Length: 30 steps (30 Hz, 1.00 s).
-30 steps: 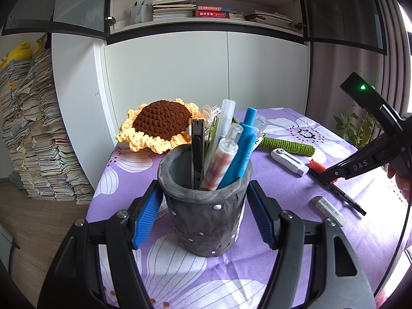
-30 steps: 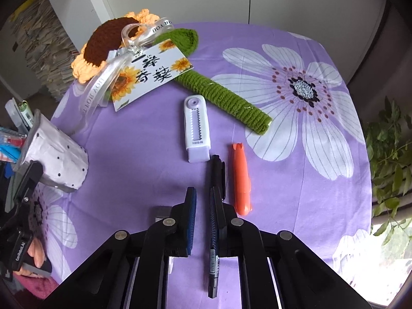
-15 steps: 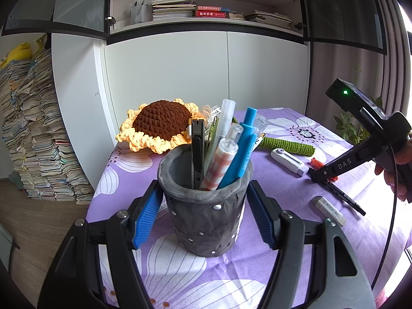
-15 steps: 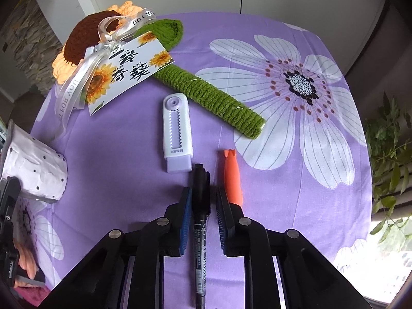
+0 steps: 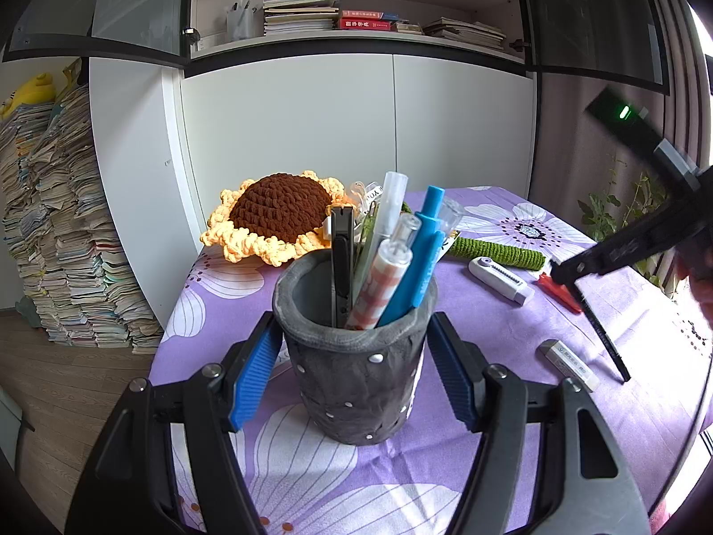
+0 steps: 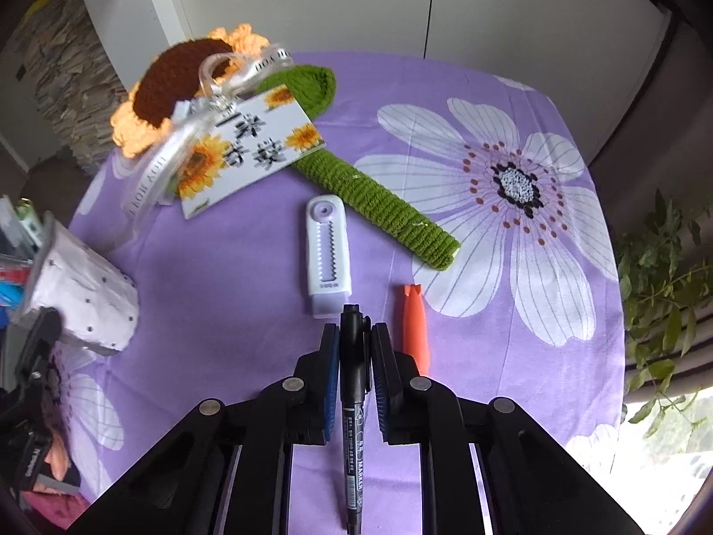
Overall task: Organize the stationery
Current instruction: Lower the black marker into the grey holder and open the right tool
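A dark grey pen holder with several pens stands on the purple flowered cloth. My left gripper is open, its blue pads on either side of the holder with small gaps. My right gripper is shut on a black marker and holds it lifted off the cloth; it also shows in the left wrist view, hanging from the gripper at the right. The holder shows at the left of the right wrist view.
On the cloth lie a white-and-lilac correction tape, an orange pen cap, a white eraser and a crocheted sunflower with a green stem and card. A stack of books stands left of the table.
My right gripper has closed on the black marker and raised it off the cloth. My left gripper and the holder have not moved.
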Each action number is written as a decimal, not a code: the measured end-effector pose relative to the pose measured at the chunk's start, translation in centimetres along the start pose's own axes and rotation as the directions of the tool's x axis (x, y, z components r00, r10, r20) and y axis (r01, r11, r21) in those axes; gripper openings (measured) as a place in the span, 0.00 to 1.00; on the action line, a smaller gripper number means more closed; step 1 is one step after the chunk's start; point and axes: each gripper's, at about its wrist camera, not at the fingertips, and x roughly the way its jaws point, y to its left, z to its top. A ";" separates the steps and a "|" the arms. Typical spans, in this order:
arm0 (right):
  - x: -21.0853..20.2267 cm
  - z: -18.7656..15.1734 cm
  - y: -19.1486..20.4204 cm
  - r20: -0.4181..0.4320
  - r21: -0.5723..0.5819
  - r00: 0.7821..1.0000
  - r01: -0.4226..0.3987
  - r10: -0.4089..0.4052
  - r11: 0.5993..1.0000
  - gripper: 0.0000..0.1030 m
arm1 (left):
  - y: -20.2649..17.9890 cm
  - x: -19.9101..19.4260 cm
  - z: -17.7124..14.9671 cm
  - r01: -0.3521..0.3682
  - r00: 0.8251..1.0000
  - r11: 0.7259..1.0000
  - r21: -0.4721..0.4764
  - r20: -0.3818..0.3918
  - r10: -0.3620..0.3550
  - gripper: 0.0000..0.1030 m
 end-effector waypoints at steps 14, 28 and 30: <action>-15.5 -1.5 6.6 0.408 -0.182 0.900 -0.082 0.151 0.980 0.15 | 0.0 0.0 0.0 0.000 1.000 1.000 0.000 0.000 0.000 0.65; -17.8 2.5 13.6 0.539 -0.359 0.748 -0.212 0.388 0.909 0.15 | 0.1 0.1 -0.1 0.000 1.000 1.000 -0.001 -0.002 0.000 0.65; -17.4 3.1 13.5 0.525 -0.349 0.747 -0.249 0.409 0.903 0.15 | 0.1 0.1 -0.1 0.000 1.000 1.000 -0.001 -0.002 0.000 0.65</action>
